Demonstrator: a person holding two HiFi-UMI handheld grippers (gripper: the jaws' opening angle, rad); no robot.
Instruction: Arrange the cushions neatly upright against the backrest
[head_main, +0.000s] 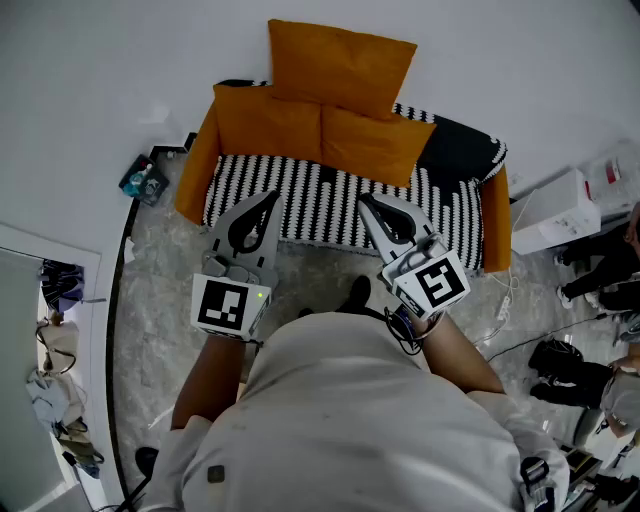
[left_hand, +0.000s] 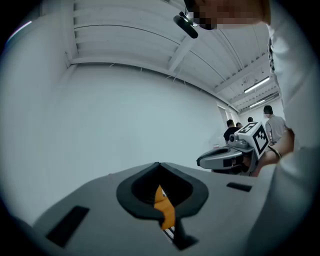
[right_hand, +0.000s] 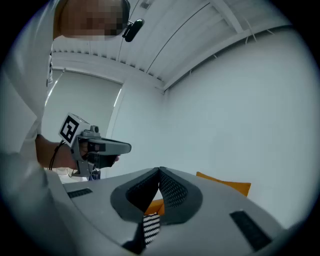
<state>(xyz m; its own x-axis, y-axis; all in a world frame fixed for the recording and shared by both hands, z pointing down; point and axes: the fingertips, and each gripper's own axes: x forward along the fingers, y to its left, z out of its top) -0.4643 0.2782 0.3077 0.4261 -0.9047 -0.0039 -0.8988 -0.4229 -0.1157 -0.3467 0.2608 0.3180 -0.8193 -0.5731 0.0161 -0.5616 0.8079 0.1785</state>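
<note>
Three orange cushions lean on the backrest of a small sofa with a black-and-white striped seat. One cushion sits at the left, one at the right, and a third stands above and behind them. A black cushion lies at the sofa's right end. My left gripper hovers shut over the seat's front left, holding nothing. Over the seat's front right my right gripper is also shut and empty. In the gripper views, the left gripper and the right gripper point upward at the white wall.
Orange armrests flank the sofa. A white box stands to its right with cables on the marble floor. Small items lie left of the sofa. A person's legs show at the right edge.
</note>
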